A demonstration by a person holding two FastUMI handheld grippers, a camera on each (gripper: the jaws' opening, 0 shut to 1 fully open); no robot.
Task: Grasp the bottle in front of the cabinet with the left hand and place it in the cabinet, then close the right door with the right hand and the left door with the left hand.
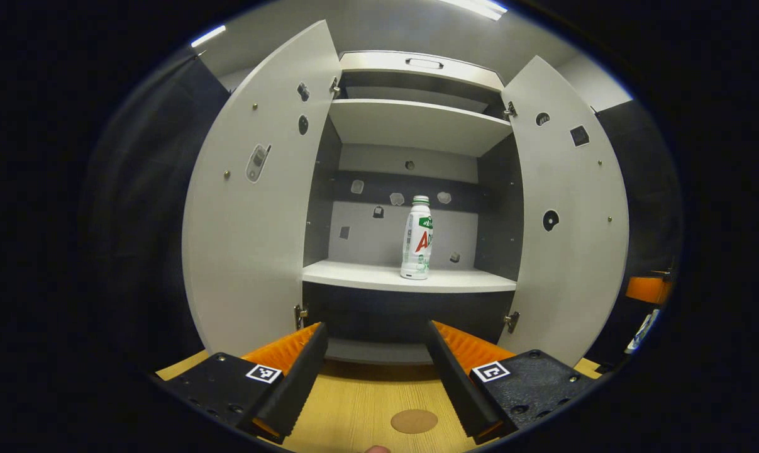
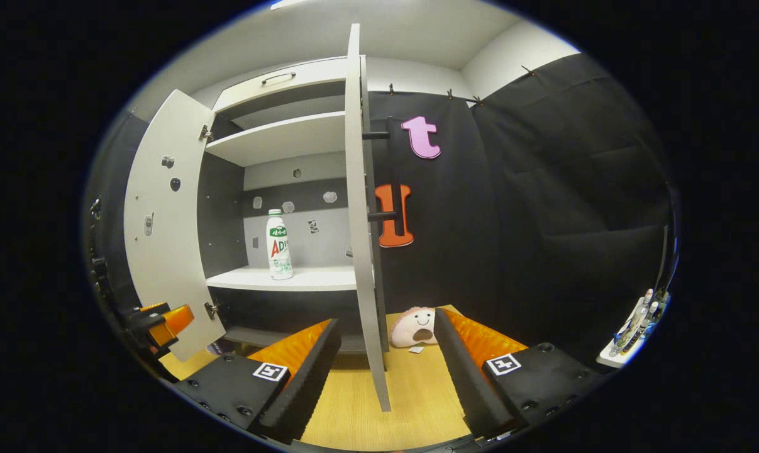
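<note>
Milk drink bottle (image 1: 417, 238) stands upright on cabinet shelf (image 1: 366, 275), placement done. Both doors open. Right gripper (image 2: 385, 371) spread, straddling right door (image 2: 361, 220) edge, likely to push it. Left gripper (image 1: 374, 377) spread, empty

cabinet mouth (image 1: 410, 207): wide open, both doors swung out, so free passage is left straight in
middle shelf (image 1: 366, 275): mostly bare; only the bottle (image 1: 417, 238) is stood upright right of centre, room left on both sides
right door (image 2: 361, 214): seen edge-on, jutting out between the right gripper (image 2: 385, 368) fingers
plush toy (image 2: 413, 327): parked on the tabletop (image 2: 410, 402) just beside that door's foot
</note>
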